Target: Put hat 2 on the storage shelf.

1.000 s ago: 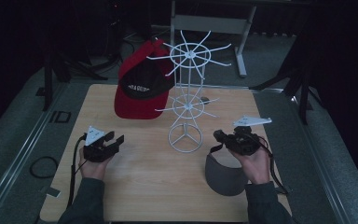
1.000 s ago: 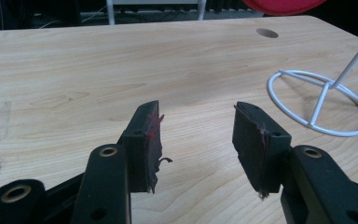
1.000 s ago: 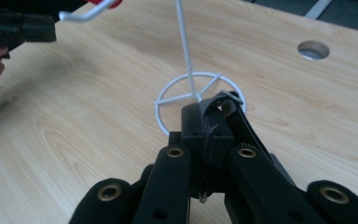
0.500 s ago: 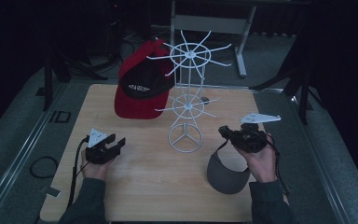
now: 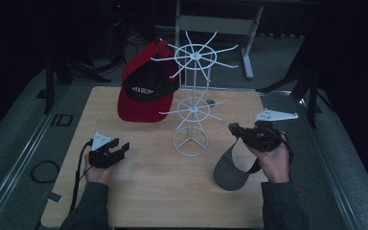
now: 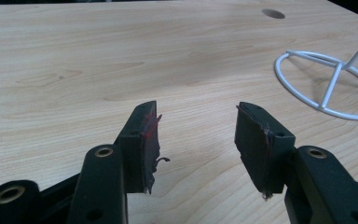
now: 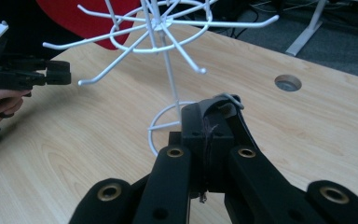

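dark surroundings frame a light wooden counter, with a round hole near its far edge.

your right tongs are clenched on the strap of a grey visor; in the right gripper view the jaws sit pressed together with the dark band and a small metal buckle pinched at their tips. the visor hangs below the tongs at the right front of the counter, its brim low over the wood beside your right hand; i cannot tell whether the brim touches the surface.

your left tongs are released, jaws standing well apart with nothing between them, low over bare wood at the left front. worn red-stained pads line the jaws.

a white wire rack stands mid-counter between your two hands, its ring base flat on the wood. a red cap with a black underside hangs against the rack's upper spokes, on its far left side.
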Demonstrator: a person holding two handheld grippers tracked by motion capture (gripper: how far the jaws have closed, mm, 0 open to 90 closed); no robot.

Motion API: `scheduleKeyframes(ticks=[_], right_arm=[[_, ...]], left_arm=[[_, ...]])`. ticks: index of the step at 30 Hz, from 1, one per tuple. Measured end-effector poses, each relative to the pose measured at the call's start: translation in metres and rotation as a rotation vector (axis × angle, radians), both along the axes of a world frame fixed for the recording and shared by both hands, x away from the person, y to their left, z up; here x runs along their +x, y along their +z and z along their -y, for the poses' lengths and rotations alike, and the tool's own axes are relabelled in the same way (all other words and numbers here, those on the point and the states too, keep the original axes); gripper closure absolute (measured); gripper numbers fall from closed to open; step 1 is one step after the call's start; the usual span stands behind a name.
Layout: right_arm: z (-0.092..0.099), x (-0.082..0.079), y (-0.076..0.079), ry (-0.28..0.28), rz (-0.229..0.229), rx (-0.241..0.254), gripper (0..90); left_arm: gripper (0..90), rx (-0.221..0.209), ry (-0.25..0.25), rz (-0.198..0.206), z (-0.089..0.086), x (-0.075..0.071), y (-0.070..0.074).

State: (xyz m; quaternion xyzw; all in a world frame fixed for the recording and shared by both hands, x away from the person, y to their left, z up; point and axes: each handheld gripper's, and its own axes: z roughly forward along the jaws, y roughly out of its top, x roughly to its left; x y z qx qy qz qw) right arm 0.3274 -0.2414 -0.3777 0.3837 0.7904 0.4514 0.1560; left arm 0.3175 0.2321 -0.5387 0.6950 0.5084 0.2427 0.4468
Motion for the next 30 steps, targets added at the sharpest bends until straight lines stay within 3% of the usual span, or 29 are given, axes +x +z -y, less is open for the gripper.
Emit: scheduleKeyframes(ticks=[18,30], right_arm=[[0.006,0.006,0.020,-0.011,0.050,0.024,89.7],[0.003,0.014,0.031,-0.012,0.074,0.015,89.7]], left_arm=[[48.8,-0.004,0.009,-0.007,-0.002,0.000,-0.001],[48.9,-0.007,0.010,-0.005,-0.002,0.000,-0.001]])
